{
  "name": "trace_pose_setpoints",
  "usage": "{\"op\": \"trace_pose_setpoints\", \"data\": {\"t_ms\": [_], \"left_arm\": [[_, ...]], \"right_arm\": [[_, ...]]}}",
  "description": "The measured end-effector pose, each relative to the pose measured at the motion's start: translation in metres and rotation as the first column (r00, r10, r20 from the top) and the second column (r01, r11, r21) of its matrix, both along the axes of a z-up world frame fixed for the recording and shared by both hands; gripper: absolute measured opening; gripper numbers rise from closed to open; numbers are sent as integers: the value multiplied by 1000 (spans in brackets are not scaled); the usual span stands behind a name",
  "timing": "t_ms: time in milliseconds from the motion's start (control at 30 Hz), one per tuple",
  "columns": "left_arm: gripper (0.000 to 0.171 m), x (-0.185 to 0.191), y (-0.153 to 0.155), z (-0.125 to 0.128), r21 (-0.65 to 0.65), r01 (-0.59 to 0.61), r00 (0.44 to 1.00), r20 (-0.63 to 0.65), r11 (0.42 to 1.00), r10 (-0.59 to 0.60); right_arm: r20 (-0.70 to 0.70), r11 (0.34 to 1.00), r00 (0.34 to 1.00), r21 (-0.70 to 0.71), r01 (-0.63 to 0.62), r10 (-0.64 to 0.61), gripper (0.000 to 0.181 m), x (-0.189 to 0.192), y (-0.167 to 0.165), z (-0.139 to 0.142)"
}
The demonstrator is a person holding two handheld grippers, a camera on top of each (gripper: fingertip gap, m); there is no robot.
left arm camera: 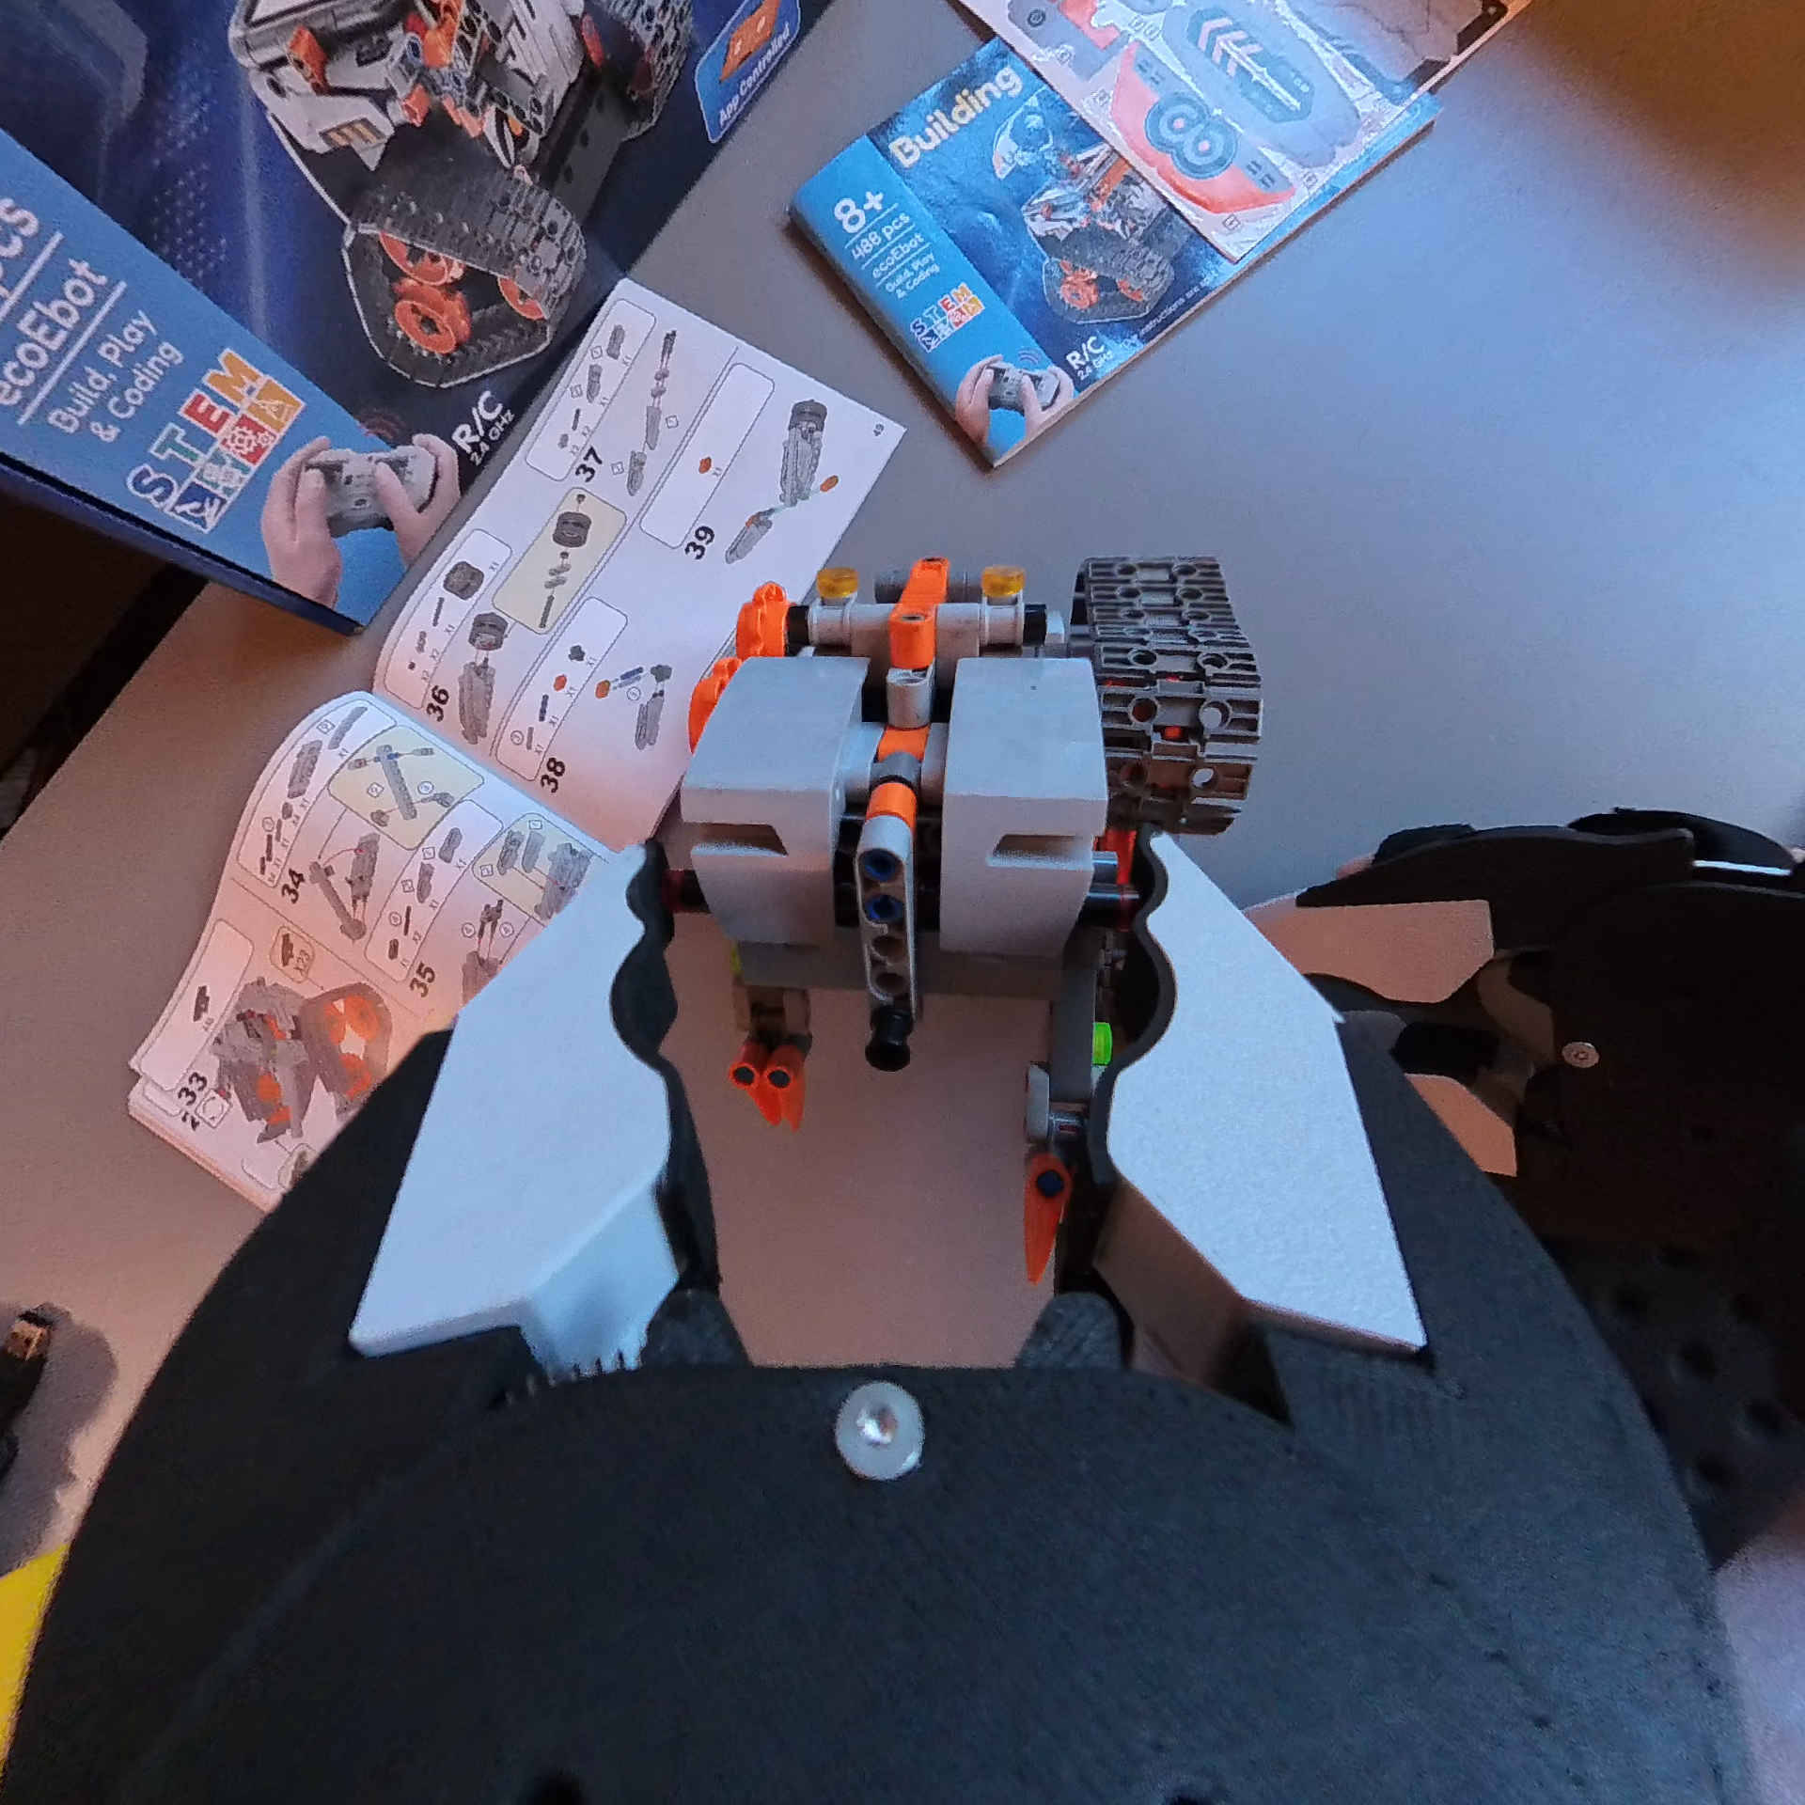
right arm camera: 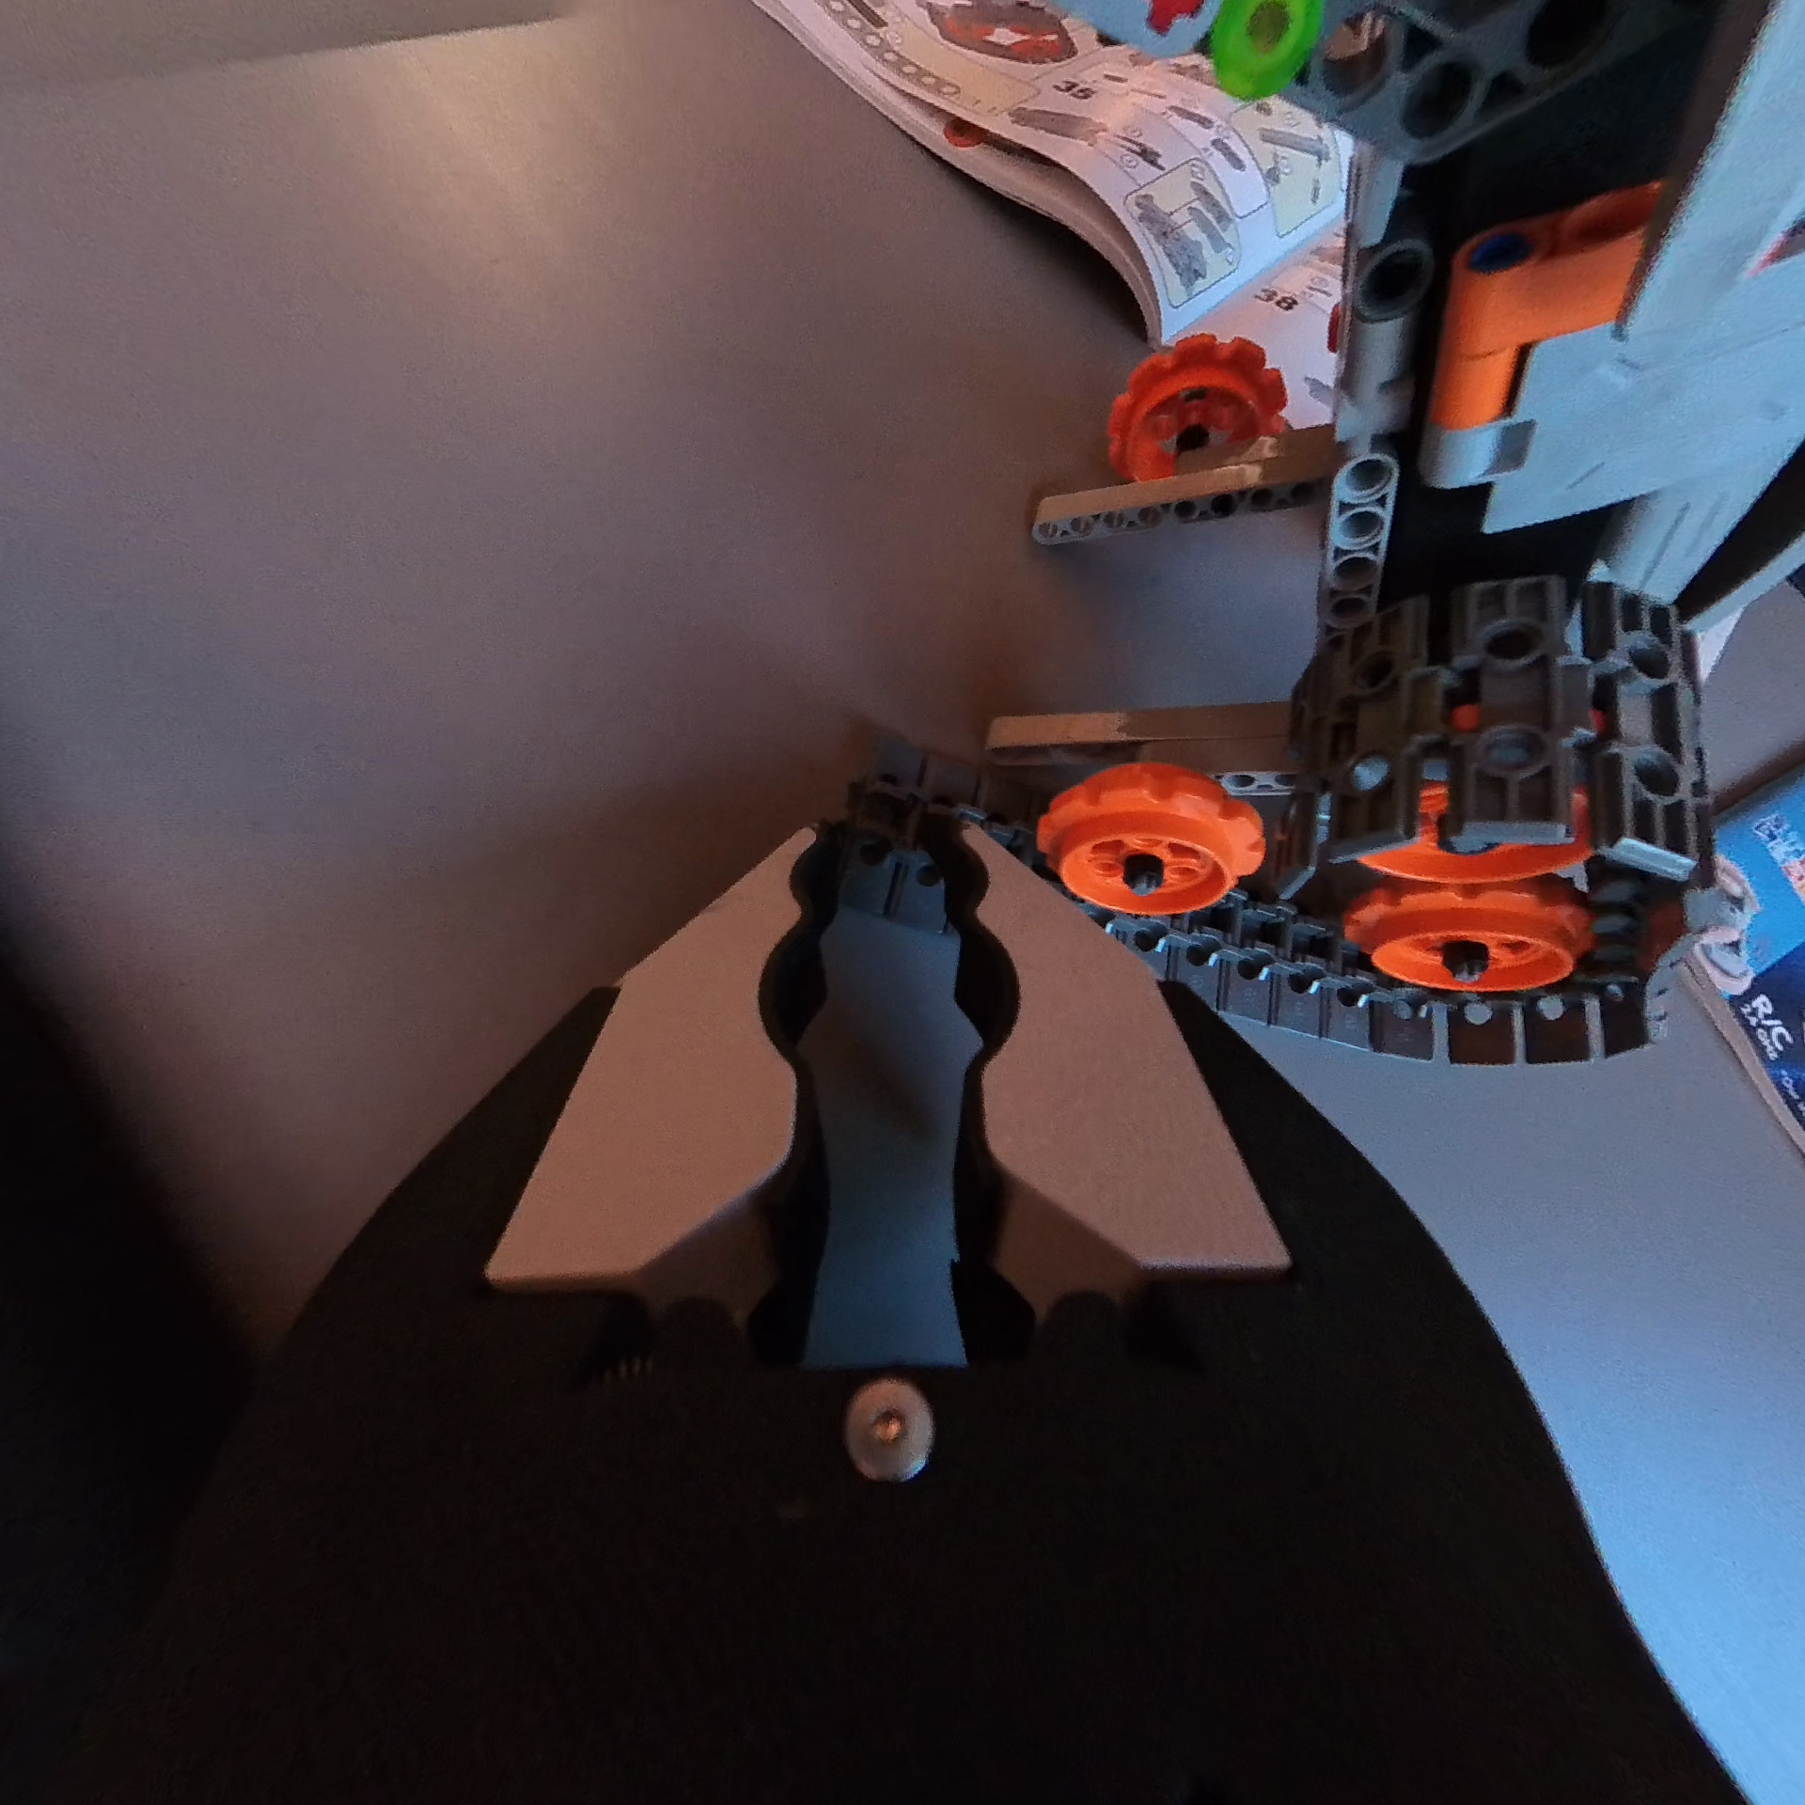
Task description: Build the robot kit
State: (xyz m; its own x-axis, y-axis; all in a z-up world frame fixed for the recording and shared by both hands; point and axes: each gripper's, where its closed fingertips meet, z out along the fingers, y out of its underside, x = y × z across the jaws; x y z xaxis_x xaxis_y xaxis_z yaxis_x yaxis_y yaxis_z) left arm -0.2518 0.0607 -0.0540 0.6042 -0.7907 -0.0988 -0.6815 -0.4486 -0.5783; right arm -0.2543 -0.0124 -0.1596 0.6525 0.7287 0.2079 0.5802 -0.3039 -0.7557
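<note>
clamping the grey-and-orange brick model (left arm camera: pixel 894 801) by its flanks above the tabletop (left arm camera: pixel 1416 547), left hand-held gripper (left arm camera: pixel 894 884); one tread loop fitted; one open manual (left arm camera: pixel 586 606), one box (left arm camera: pixel 195 293), one booklet (left arm camera: pixel 986 283). pinching the loose track strip's (right arm camera: pixel 1319 986) end, right hand-held gripper (right arm camera: pixel 894 860); four orange sprockets visible, one side untracked.

Smooth matte grey tabletop (left arm camera: pixel 1367 547) filled nearly all of both views; no walls, windows or floor could be made out clearly. Light was warm and uneven: an orange-pink cast lay over the near part of the surface in the left wrist view, cooler bluish grey farther off. In the right wrist view the same grey tabletop (right arm camera: pixel 488 488) showed a soft pale sheen toward the top. Table edge ran at far left, dark brown shadow (left arm camera: pixel 68 625) beyond it.
</note>
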Motion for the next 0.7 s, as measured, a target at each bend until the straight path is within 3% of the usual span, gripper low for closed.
{"op": "trace_pose_setpoints", "data": {"t_ms": [167,367,600,700], "left_arm": [[92,-4,-4,0,-7,-10,1000,-12,1000,10],[92,-8,-9,-1,-42,-21,999,-41,999,19],[92,-12,-14,-2,-60,-38,997,-75,997,33],[92,-13,-15,-2,-74,-45,996,-85,996,39]], "right_arm": [[-2,1000,1000,4,21,-21,21,2,0,1],[67,991,996,120,-62,54,25,5,-10,6],[-8,992,996,93,-89,90,25,1,-17,12],[44,992,995,91,-89,85,25,9,-16,6]]}}
